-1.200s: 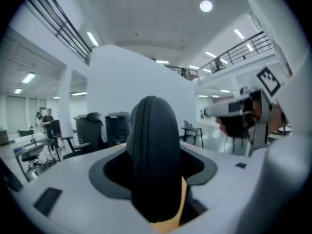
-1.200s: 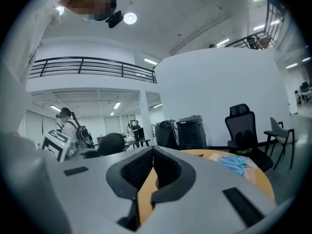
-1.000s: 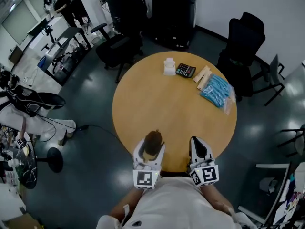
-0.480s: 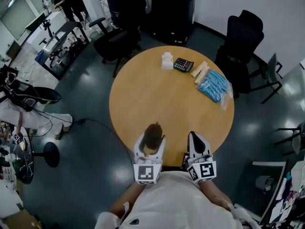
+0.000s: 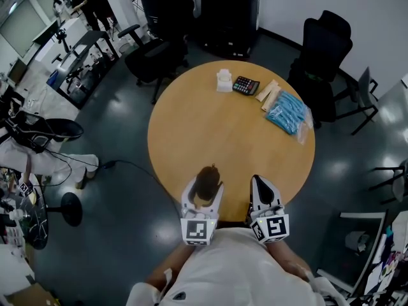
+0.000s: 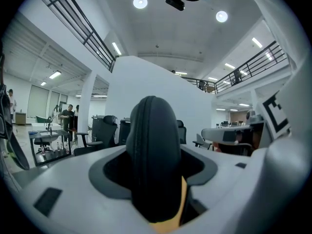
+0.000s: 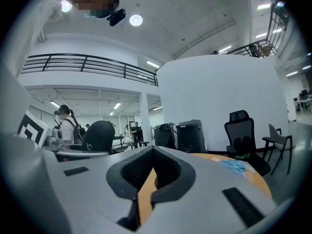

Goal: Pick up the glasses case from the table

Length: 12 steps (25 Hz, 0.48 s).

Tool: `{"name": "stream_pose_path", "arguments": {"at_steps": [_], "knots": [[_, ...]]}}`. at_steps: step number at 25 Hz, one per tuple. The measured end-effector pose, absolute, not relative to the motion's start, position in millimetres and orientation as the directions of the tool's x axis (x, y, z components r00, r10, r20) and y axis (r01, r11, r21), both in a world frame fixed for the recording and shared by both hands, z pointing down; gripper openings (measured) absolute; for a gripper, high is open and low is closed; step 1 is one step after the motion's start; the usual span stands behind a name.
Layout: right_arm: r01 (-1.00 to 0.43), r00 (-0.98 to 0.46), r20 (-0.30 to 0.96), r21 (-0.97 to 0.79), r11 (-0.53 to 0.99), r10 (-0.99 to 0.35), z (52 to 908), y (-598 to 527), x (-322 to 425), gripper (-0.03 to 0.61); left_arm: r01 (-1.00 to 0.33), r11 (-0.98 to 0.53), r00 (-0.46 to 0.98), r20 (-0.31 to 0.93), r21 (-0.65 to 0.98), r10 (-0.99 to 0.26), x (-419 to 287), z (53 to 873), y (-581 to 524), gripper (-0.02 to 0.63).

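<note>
— How is the light?
— Bright and even. Round ceiling lamps [image 6: 140, 2] shine above the round table [image 5: 229, 139], and the dark floor [image 5: 121, 110] carries pale glare left and right of the table.
— And the sharpness?
— The head view is crisp at the table and bends toward its edges. Both gripper views are fisheye with black corners, and the glasses case [image 6: 153, 155], close to the lens, looks dark and soft.

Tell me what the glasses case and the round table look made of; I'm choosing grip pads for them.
Glasses case: dark and matte, probably a hard shell covered in fabric or leatherette. A ribbed seam, perhaps a zip, runs along its ridge.
Table: smooth tan top, likely wood-look laminate. The colour is even with a soft sheen, and no grain can be made out.
</note>
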State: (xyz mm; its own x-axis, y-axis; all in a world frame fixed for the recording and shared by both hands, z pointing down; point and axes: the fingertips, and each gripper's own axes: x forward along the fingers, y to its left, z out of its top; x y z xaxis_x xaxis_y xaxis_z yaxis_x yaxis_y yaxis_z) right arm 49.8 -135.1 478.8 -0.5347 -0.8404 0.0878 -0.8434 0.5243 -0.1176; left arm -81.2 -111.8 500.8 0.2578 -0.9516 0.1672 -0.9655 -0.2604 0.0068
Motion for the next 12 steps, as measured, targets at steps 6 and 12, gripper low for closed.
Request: {"name": "stream_pose_path", "arguments": {"at_steps": [6,12], "knots": [[-0.837,-0.545,0.09,-0.109,0.536,-0.833,478.2,-133.8,46.1,0.015,-0.964,-0.265,0.267,0.179,0.037,-0.947,-77.8,501.0,-112.1,0.284],[-0.833,-0.552,0.093,-0.107,0.543,-0.829,479.1,-135.9,43.6,0.015,-0.956,-0.294,0.291,0.169,0.004,-0.942,-75.8,503.0,-113.8,0.284]]}}
